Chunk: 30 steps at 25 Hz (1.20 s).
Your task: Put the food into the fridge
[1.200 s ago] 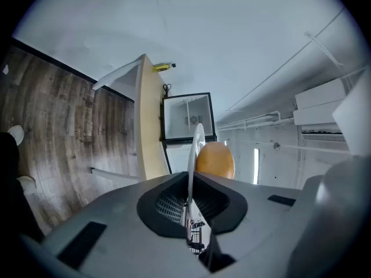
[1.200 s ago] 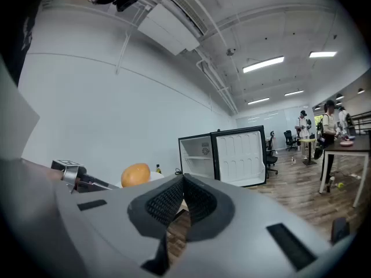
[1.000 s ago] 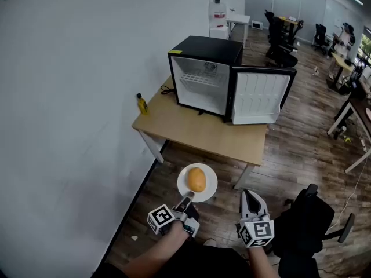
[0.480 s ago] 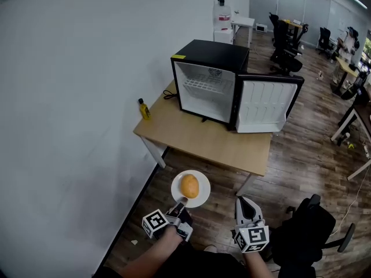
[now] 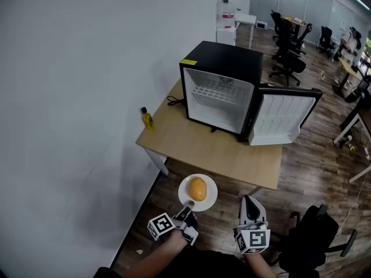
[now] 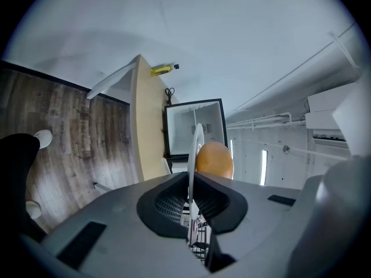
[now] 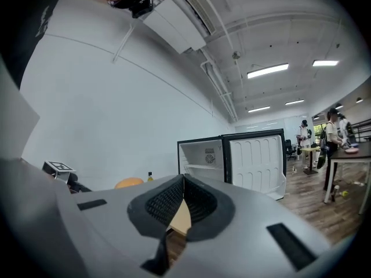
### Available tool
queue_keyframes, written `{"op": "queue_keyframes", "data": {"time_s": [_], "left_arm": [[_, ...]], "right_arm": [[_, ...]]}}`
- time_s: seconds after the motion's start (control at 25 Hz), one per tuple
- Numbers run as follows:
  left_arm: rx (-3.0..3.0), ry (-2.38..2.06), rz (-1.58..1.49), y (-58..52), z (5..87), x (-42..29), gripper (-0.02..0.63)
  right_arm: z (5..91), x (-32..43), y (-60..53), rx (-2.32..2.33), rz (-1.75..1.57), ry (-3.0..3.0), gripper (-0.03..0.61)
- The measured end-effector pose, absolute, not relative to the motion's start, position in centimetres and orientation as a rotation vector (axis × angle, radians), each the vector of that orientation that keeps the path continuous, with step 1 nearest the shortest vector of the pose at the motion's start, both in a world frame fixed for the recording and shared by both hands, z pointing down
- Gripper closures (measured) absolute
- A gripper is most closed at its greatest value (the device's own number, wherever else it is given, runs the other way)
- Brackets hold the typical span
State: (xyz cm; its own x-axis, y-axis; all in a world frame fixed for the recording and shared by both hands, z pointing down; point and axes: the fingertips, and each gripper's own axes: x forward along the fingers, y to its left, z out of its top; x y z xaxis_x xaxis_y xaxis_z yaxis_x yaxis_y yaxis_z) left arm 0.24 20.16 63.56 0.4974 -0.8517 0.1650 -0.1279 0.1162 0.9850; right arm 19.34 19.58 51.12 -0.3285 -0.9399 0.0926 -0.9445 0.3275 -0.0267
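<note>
A white plate (image 5: pixel 207 199) carries an orange bun (image 5: pixel 197 189) and hangs in the air short of the table. My left gripper (image 5: pixel 186 204) is shut on the plate's near rim; its own view shows the plate (image 6: pixel 195 155) edge-on between the jaws with the bun (image 6: pixel 214 160) beside it. My right gripper (image 5: pixel 249 205) is shut and holds nothing, to the right of the plate. The black mini fridge (image 5: pixel 221 87) stands on the wooden table (image 5: pixel 203 143) with its door (image 5: pixel 282 118) swung open to the right. Its white inside (image 7: pixel 200 158) holds a wire shelf.
A small yellow bottle (image 5: pixel 147 118) stands at the table's left edge by the white wall. A black office chair (image 5: pixel 310 239) is at my right on the wood floor. More desks, chairs and people (image 7: pixel 333 129) are far back on the right.
The view has shifted, with the fridge and table now further right and nearer. The plate with the bun stays in the left gripper. The right gripper stays shut beside it.
</note>
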Motion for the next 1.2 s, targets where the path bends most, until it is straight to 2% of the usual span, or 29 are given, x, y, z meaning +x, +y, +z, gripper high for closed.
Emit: {"op": "queue_keyframes", "data": {"time_s": [0.6, 1.2], "left_arm": [[1.435, -0.768, -0.482, 7.8, 63.5, -5.5, 0.586], [1.442, -0.719, -0.473, -2.7, 61.9, -7.5, 0.586]], "right_arm": [[53.1, 10.6, 9.0, 1.878, 0.188, -2.344, 0.518], [54.8, 7.7, 0.8, 1.917, 0.256, -2.293, 0.518]]}}
